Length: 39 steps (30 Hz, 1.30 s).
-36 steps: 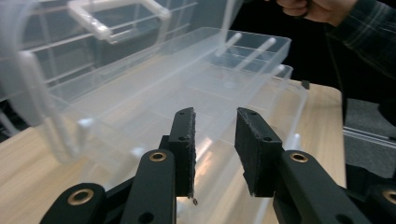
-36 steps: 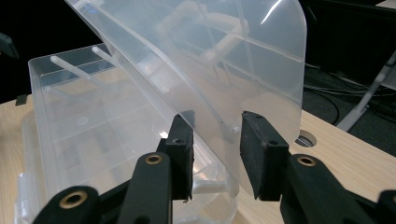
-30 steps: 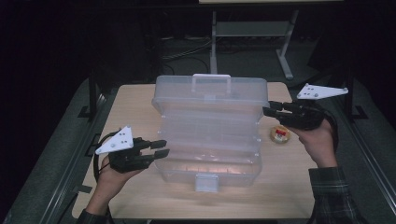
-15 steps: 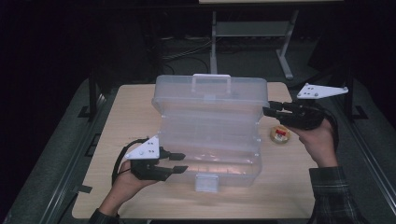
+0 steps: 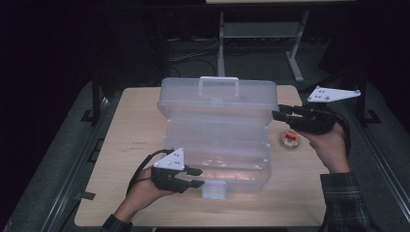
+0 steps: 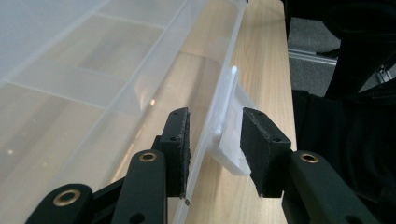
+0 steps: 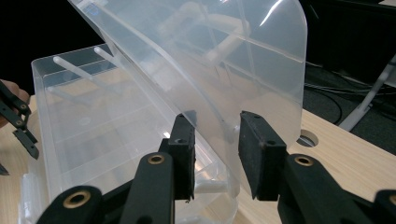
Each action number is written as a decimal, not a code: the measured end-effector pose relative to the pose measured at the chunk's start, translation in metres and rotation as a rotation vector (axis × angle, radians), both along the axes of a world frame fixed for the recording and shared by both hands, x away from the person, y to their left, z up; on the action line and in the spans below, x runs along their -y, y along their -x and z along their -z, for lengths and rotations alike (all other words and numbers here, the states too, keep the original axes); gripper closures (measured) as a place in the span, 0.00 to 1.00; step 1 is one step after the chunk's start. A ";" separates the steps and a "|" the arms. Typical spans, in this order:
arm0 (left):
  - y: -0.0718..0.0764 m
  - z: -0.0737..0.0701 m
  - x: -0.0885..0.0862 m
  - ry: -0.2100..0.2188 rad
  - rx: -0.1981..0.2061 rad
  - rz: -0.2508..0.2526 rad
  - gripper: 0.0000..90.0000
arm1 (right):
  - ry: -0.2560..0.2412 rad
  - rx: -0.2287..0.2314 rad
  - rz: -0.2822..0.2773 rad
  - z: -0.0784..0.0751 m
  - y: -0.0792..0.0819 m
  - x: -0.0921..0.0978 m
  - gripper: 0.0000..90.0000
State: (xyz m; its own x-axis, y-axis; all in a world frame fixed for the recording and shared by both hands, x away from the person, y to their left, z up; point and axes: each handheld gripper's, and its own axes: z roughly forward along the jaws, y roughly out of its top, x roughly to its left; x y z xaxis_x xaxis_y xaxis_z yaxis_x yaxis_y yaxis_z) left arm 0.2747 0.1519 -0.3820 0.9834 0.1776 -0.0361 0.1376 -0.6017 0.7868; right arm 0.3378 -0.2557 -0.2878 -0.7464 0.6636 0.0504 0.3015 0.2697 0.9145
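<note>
High view: we see a large clear plastic tiered storage box w/ white carry handle (image 5: pixel 217 130) at centre frame, standing open on the light wooden table (image 5: pixel 130 125). Lid (image 5: pixel 218 95) raised toward upper centre, trays stepped down toward the lower edge. White front latch tab (image 5: pixel 213 189) hangs at lower centre of the box.

Left claw (image 5: pixel 197 177), lower left of centre, held in a hand coming up from the bottom edge; grey three-cornered plate on top, black cable looping to its left. Tips sit just beside the latch tab at the box's front lower corner. Left gripper view: left claw (image 6: pixel 215 140) is apart, one pad on either side of the box's front wall and latch tab (image 6: pixel 231 126); can't tell if either pad touches the plastic. Not clamped.

Right claw (image 5: pixel 276 113), right of centre, at the lid's right end, hand and plaid sleeve at lower right. Right gripper view: right claw (image 7: pixel 216 149) also apart, straddling the curved edge of the clear lid (image 7: pixel 224 60); gap visible both sides, contact unclear.

Small round yellowish item w/ red centre (image 5: pixel 289 140) lies on the table just right of the box, below the right claw; too small to ID.
</note>
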 end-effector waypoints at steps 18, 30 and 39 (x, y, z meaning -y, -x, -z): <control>-0.001 0.003 0.004 -0.065 0.034 -0.022 0.87 | -0.007 0.004 0.006 0.000 -0.002 0.001 0.74; 0.000 0.004 0.005 -0.044 0.018 -0.019 0.88 | -0.007 0.016 0.030 -0.002 -0.005 -0.001 0.81; 0.002 0.004 0.005 -0.049 0.026 -0.008 0.89 | 0.046 0.067 0.083 -0.003 -0.005 -0.008 0.86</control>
